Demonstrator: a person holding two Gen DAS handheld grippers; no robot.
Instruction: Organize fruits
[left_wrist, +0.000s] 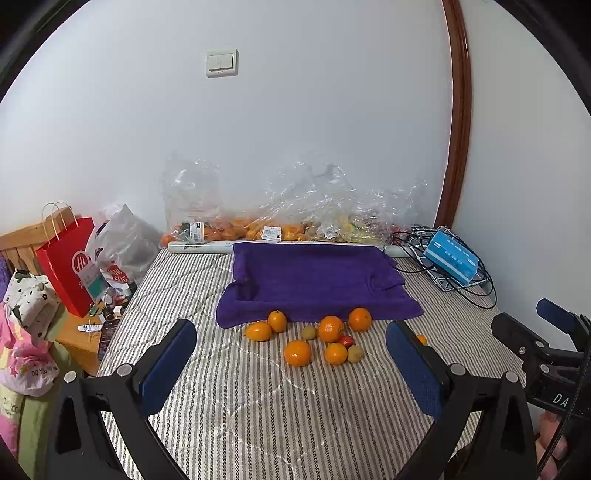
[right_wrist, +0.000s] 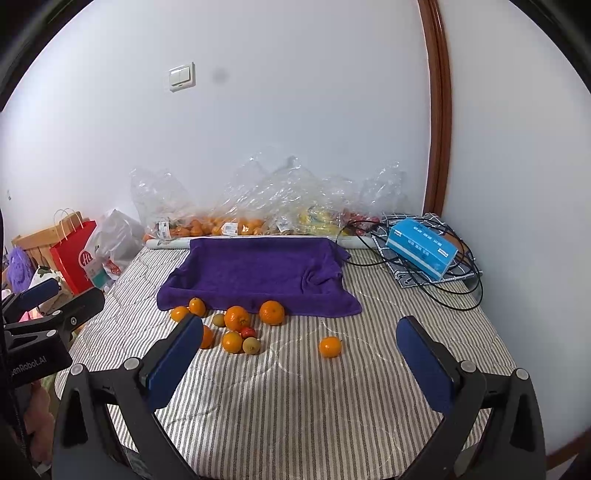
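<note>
Both black two-finger grippers with blue pads are held with jaws spread wide and nothing between them.

From the left wrist view, the left gripper is seen above a grey-and-white striped quilted bedcover. A cluster of round orange citrus fruits lies on the stripes just in front of a purple terry towel, mixed with two small greenish-brown kiwis and one small red fruit. One more small orange is mostly hidden behind the right finger pad. At the right edge the right gripper is seen from the side, with fingers of a hand below it.

From the right wrist view, the right gripper frames the same bedcover, and the lone small orange is shown in full, lying well apart from the cluster, to its right. One orange of the cluster is partly covered by the left finger pad. The left gripper appears at the left edge.

Behind the towel, crumpled clear plastic bags of oranges and yellow fruit are piled along a white wall bearing a white light switch. A blue tissue box rests on tangled black cables at the right, beside a brown wooden door frame. A red paper shopping bag stands at the left.
</note>
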